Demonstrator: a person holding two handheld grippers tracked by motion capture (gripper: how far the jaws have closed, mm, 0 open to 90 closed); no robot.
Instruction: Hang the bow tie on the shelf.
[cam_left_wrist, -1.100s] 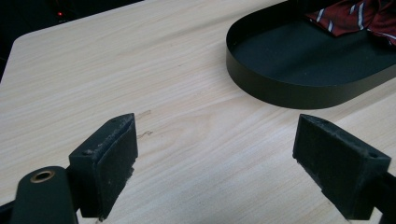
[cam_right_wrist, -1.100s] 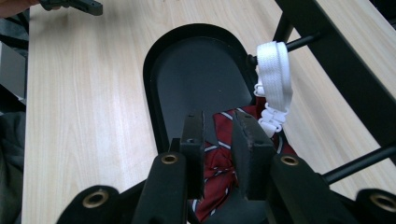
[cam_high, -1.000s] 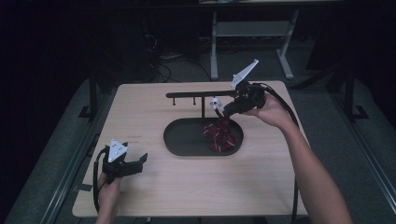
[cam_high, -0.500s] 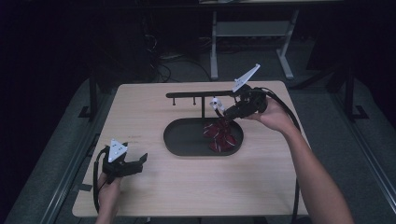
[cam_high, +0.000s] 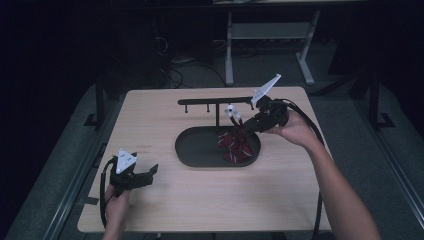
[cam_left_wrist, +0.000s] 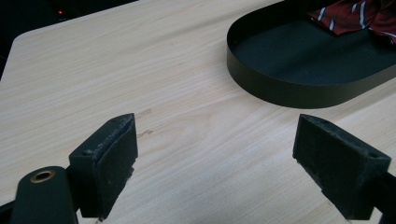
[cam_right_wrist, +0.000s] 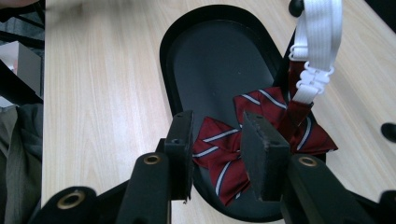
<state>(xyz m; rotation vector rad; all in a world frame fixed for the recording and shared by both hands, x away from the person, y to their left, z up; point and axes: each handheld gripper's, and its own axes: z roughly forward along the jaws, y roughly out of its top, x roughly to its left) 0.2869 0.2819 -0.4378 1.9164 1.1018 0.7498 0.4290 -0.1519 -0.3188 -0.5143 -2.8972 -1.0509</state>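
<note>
Right gripper (cam_right_wrist: 217, 154) hangs over the bow tie (cam_right_wrist: 261, 135), jaws parted and just been opening, cloth between them unpinched. Below it, tie sags into black tray (cam_right_wrist: 187, 60); white strap (cam_right_wrist: 314, 51) beyond hooks the rack, likely hanging it. Left gripper (cam_left_wrist: 224, 172) idles open.

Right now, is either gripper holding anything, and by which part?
Nothing is held. The right gripper has just been opening; its jaws straddle the dark red striped bow tie without pressing it. The left gripper stands open over the wooden table.
</note>
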